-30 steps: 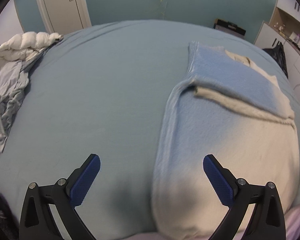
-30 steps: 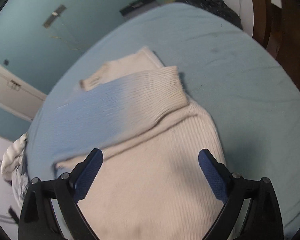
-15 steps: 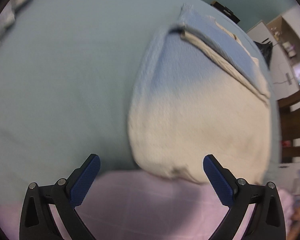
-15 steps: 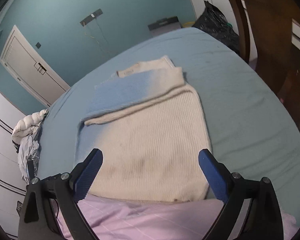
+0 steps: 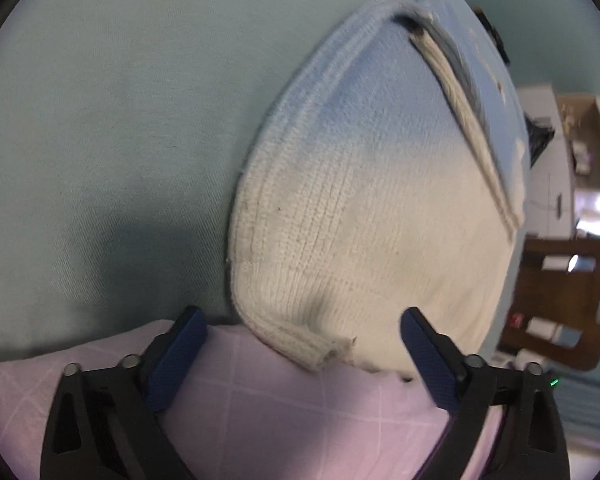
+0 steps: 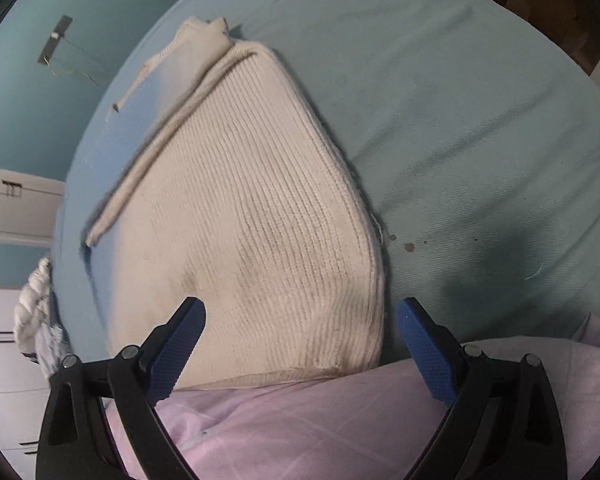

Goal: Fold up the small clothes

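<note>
On the left, we hold the left gripper [image 5: 300, 356] tilted down over the near left corner of the sweater [image 5: 364, 208], which lies flat on the blue bed sheet [image 5: 100, 120] with its hem against the pink cover [image 5: 260, 408] at the bed's near edge. Its jaws have just been closing a little, yet they stand wide apart; the hem corner sits between them and neither pad presses on it. Moving right across the knit, we see the sleeves already folded in across the upper body, a blue-tinted band with a cream cuff edge. On the right, the right gripper [image 6: 300, 344] hangs over the near right corner of the sweater [image 6: 260, 220], jaws spread, nothing clamped. Further right is only bare sheet [image 6: 480, 140]. We judge the sleeve folds done; what is left is to take both hem corners and carry the lower half up over the sleeves, then perhaps fold once more
</note>
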A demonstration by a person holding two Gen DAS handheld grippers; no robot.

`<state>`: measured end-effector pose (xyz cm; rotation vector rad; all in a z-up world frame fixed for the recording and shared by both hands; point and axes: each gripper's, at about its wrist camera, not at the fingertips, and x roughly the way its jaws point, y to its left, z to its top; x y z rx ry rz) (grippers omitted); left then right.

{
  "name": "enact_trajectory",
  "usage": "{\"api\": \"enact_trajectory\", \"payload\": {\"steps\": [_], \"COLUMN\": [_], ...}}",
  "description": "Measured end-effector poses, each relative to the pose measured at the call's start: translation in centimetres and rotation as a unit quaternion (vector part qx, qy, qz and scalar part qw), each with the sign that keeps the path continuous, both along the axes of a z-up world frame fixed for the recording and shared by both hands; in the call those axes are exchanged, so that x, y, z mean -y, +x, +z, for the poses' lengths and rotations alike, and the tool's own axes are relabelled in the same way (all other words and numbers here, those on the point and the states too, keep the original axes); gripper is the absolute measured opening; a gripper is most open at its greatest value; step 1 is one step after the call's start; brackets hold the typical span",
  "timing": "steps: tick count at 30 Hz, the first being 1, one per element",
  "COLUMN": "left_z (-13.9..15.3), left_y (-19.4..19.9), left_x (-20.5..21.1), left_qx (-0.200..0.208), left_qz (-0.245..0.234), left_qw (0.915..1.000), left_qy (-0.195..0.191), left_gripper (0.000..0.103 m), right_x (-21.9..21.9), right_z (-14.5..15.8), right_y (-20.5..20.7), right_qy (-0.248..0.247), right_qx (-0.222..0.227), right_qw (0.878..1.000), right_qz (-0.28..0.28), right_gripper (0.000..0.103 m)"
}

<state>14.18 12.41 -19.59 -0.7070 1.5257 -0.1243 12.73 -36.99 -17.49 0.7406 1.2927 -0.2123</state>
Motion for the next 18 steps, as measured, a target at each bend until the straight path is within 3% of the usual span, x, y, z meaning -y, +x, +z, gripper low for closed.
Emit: {"api": "enact_trajectory", "payload": {"steps": [2, 4, 7, 11, 14, 18], "left_z": [-0.2, 0.0, 0.3, -0.7, -0.2, -1.5], "left_y": [0.0, 0.2, 0.5, -0.2, -0.9, -0.8], "left_x": [0.8, 1.0, 0.9, 0.8, -0.1, 0.1], "left_qx": [-0.006, -0.007, -0.004, -0.035, -0.023, -0.045], "left_qz": [-0.018, -0.018, -0.007, 0.001, 0.018, 0.027], "left_qw": [0.9997, 0.9998, 0.9996, 0.9973, 0.9953, 0.9953], "left_qy": [0.016, 0.008, -0.027, -0.065, -0.092, -0.081], "left_gripper": [0.073, 0.067, 0.069, 0.069, 0.069, 0.07], "right_x": [-0.1, -0.1, 0.0, 0.1, 0.0, 0.0], "right_z": [-0.1, -0.2, -0.8, -0.5, -0.5, -0.5], "right_y": [0.4, 0.5, 0.4, 0.1, 0.0, 0.0], "right_qy": [0.0, 0.001, 0.004, 0.006, 0.008, 0.009], "right_qx": [0.001, 0.004, 0.005, 0.005, 0.006, 0.006], "right_qw": [1.0, 1.0, 1.0, 1.0, 1.0, 1.0], "right_qz": [-0.002, -0.006, -0.007, -0.011, -0.013, -0.014], "right_gripper": [0.094, 0.094, 0.094, 0.094, 0.094, 0.094]}}
